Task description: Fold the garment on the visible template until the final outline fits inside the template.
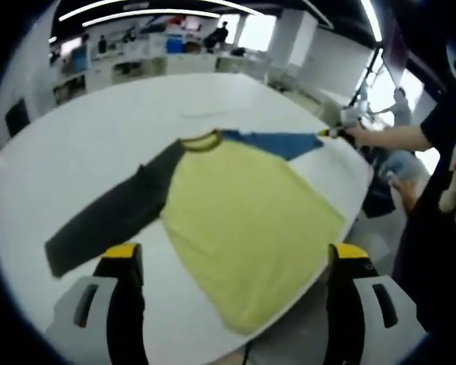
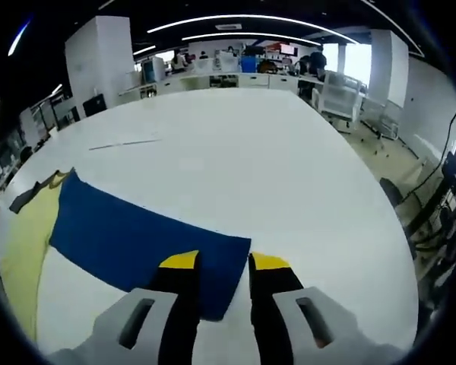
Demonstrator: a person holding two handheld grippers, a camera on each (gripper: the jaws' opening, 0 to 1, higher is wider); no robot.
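Note:
A raglan shirt lies flat on the white table (image 1: 137, 114). It has a yellow body (image 1: 243, 220), a dark grey sleeve (image 1: 114, 220) stretched to the left and a blue sleeve (image 1: 277, 143) stretched to the right. My left gripper (image 1: 235, 255) hovers wide open above the hem, its jaws either side of the body. In the right gripper view, my right gripper (image 2: 223, 265) stands nearly closed with the cuff end of the blue sleeve (image 2: 137, 232) between its jaws. The left gripper view shows that right gripper (image 1: 336, 131) at the sleeve tip, in a person's hand.
A thin faint line (image 2: 125, 143) marks the table beyond the shirt. The table's rounded edge (image 1: 357, 205) runs close to the hem and the blue cuff. A person's arm (image 1: 387, 137) reaches in from the right. Chairs (image 2: 342, 95) and desks stand behind.

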